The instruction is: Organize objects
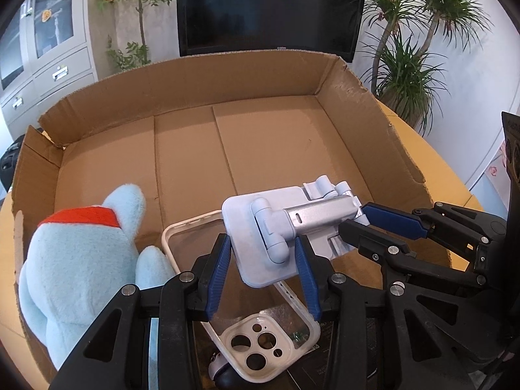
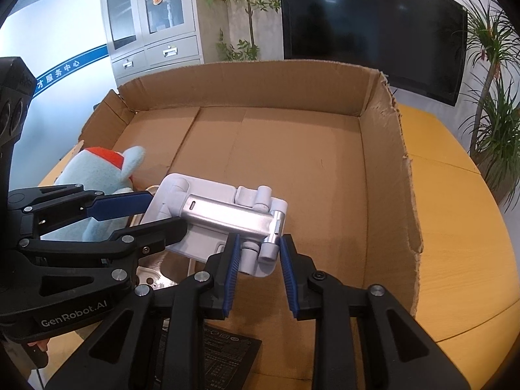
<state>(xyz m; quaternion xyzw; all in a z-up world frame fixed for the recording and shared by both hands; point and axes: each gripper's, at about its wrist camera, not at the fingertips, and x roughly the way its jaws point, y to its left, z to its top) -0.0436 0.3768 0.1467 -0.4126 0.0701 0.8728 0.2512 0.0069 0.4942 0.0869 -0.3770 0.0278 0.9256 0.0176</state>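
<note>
A white folding phone stand [image 1: 286, 227] with a silver arm is held over the cardboard box [image 1: 201, 104], above a clear phone case [image 1: 260, 318] with a white rim. My left gripper [image 1: 263, 260] is shut on the stand's base plate. My right gripper [image 2: 258, 253] is shut on the stand's other end; it shows in the left wrist view [image 1: 357, 221]. The stand also shows in the right wrist view [image 2: 221, 221], with the left gripper [image 2: 162, 214] on its left end. A light blue plush toy [image 1: 81, 260] with a red band sits in the box's left corner.
The cardboard box [image 2: 390, 169] rests on a yellow table [image 2: 455, 227]. A black flat card with print [image 2: 221, 351] lies in the box's near part. A small dark rounded object [image 1: 224, 373] lies below the case. Plants, a TV and a grey cabinet stand behind.
</note>
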